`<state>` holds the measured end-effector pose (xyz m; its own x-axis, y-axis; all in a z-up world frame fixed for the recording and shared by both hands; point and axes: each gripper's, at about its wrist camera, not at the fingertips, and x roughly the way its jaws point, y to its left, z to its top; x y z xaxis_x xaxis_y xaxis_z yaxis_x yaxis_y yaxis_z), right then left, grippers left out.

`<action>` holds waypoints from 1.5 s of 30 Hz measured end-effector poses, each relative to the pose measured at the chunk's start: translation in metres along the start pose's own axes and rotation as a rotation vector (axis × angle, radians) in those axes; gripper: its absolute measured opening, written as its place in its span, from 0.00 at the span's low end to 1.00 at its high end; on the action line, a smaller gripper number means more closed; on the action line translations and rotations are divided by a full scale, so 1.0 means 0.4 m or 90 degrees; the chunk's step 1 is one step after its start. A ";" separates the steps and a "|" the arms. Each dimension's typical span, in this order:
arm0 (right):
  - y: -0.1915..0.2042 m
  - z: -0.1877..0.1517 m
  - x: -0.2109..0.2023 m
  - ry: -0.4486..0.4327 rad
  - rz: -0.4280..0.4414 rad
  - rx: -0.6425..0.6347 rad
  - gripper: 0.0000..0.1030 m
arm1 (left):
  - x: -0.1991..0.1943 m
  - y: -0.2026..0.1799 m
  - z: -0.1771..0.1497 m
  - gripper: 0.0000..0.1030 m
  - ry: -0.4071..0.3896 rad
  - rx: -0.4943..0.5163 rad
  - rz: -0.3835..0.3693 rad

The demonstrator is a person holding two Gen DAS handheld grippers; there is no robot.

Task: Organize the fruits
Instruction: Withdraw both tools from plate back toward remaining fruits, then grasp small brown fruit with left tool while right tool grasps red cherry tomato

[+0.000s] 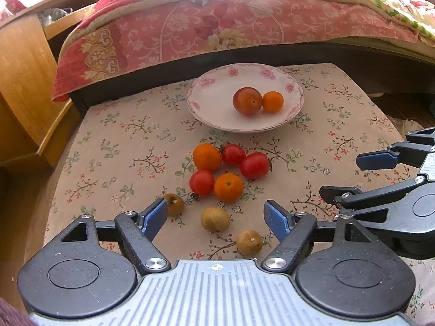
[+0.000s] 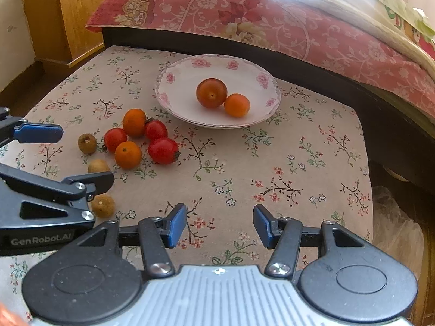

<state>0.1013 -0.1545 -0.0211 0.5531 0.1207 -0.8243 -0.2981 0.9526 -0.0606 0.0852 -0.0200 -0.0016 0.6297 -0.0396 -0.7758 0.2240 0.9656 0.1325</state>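
Note:
A white floral plate (image 1: 206, 92) (image 2: 176, 81) holds a dark red plum (image 1: 247, 101) (image 2: 211, 93) and a small orange (image 1: 272, 102) (image 2: 236, 105). In front of it on the cloth lie three red tomatoes (image 1: 254, 165) (image 2: 163, 150), two small oranges (image 1: 228, 187) (image 2: 128, 154) and three brown longans (image 1: 214, 219) (image 2: 102, 205). My left gripper (image 1: 216, 218) is open and empty, with a longan between its fingers. My right gripper (image 2: 219, 225) is open and empty over bare cloth; it also shows in the left wrist view (image 1: 353, 174).
The fruit lies on a floral-clothed stool (image 1: 108, 141) (image 2: 299, 149). A bed with a red floral quilt (image 1: 217, 27) (image 2: 272, 21) stands right behind it. A wooden nightstand (image 1: 24, 81) (image 2: 76, 13) is at the left.

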 end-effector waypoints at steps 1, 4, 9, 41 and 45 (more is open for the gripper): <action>0.003 -0.001 -0.001 0.000 0.004 -0.002 0.55 | -0.002 0.002 -0.004 0.81 0.001 0.003 -0.001; 0.010 -0.005 -0.002 0.000 0.026 -0.006 0.55 | -0.010 0.017 -0.025 0.81 0.004 0.003 0.002; 0.030 -0.019 -0.005 -0.006 0.069 -0.028 0.55 | -0.018 0.047 -0.065 0.81 0.014 -0.001 -0.011; -0.010 0.040 0.074 -0.080 0.132 -0.029 0.54 | 0.052 -0.020 -0.083 0.31 0.028 -0.001 -0.084; 0.011 0.053 0.098 -0.085 0.150 -0.063 0.54 | 0.043 -0.015 -0.085 0.31 0.026 0.001 -0.100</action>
<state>0.1381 -0.1399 -0.0418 0.5558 0.3773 -0.7407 -0.5012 0.8630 0.0635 0.0693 -0.0177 -0.0366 0.5562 -0.1795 -0.8114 0.3184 0.9479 0.0086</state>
